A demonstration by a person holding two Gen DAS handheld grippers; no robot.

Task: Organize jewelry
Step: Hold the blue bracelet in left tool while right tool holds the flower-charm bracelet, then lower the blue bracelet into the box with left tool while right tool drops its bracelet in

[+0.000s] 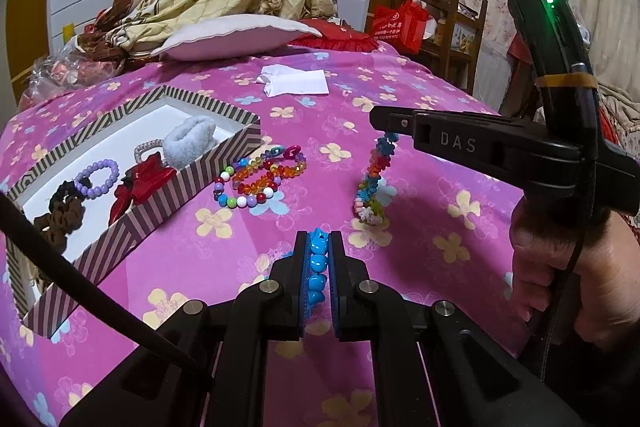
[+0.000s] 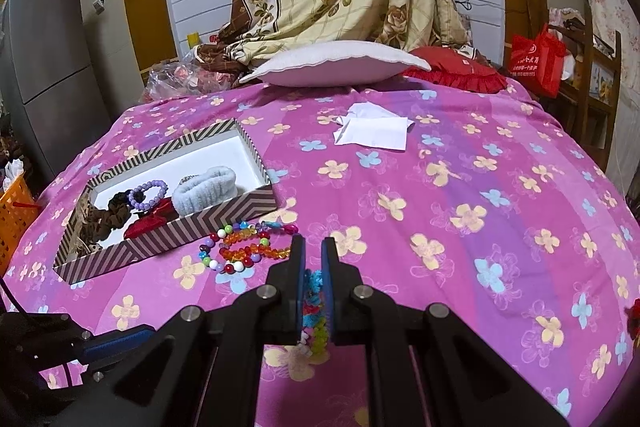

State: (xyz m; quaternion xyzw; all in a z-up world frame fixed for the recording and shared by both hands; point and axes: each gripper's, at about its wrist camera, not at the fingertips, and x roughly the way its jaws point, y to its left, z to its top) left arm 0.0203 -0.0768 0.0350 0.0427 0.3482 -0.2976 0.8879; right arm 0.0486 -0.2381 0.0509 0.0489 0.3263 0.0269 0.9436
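My left gripper (image 1: 319, 241) is shut on a blue bead bracelet (image 1: 318, 263), low over the pink bedspread. My right gripper (image 2: 313, 251) is shut on a multicoloured beaded bracelet (image 2: 314, 311); in the left wrist view that gripper (image 1: 376, 119) holds the bracelet (image 1: 374, 179) hanging down with its lower end touching the bed. A striped jewelry box (image 1: 192, 183) lies to the left, holding a purple bead bracelet (image 1: 97, 179), a red bow (image 1: 144, 183), a brown scrunchie (image 1: 60, 215) and a pale fluffy band (image 1: 190, 141). Loose bead bracelets (image 1: 260, 177) lie beside the box.
White folded paper (image 1: 296, 81) lies further back on the bed. A white pillow (image 1: 236, 37) and a red cushion (image 2: 460, 69) sit at the head. An orange basket (image 2: 14, 215) stands off the bed's left side. A red bag (image 2: 536, 61) sits on a wooden shelf at the right.
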